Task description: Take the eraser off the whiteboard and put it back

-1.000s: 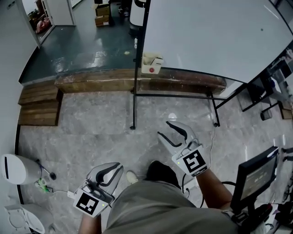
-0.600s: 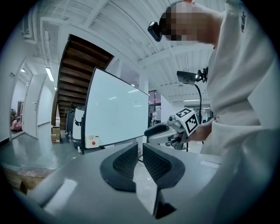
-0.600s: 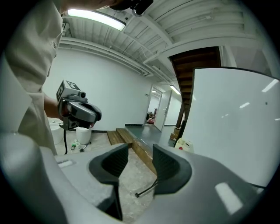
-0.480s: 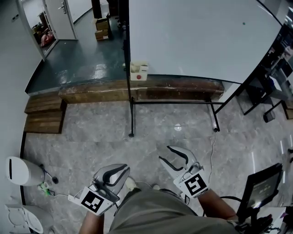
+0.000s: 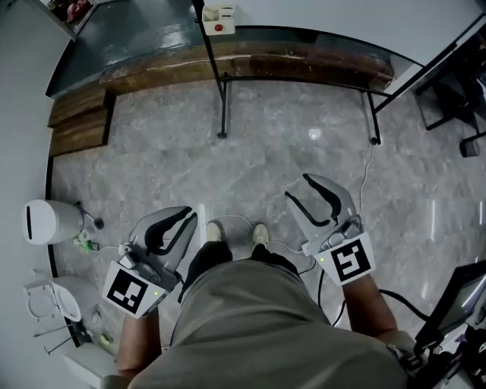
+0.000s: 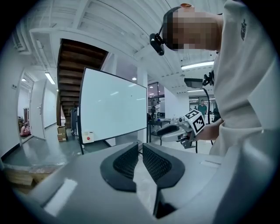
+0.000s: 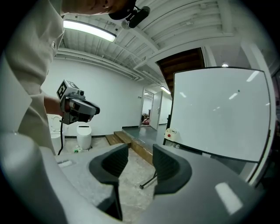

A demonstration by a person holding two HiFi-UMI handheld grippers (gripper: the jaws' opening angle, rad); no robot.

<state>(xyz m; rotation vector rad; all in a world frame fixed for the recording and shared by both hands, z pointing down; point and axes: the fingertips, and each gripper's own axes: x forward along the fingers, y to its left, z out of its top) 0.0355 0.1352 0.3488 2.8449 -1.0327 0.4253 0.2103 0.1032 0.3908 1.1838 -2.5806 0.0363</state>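
Observation:
The eraser (image 5: 219, 19), a cream box with a red dot, sits at the whiteboard's lower left corner at the top edge of the head view. It also shows on the whiteboard (image 6: 113, 107) in the left gripper view as the eraser (image 6: 89, 137), and in the right gripper view as the eraser (image 7: 171, 134) on the whiteboard (image 7: 218, 113). My left gripper (image 5: 173, 228) hangs low by my left leg, jaws nearly together and empty. My right gripper (image 5: 323, 199) is open and empty, far short of the board. Both point toward the board across the floor.
A wooden step (image 5: 250, 64) runs along under the board, with the stand's black legs (image 5: 222, 135) on the marble floor. A white bin (image 5: 49, 220) and white fixtures (image 5: 53, 300) stand at the left. A monitor (image 5: 463, 296) is at the lower right. A cable (image 5: 364, 182) trails near the stand.
The head view has dipped, so the whiteboard has slid off the top and my feet now show. Both grippers have shifted across the floor; their jaws look unchanged.

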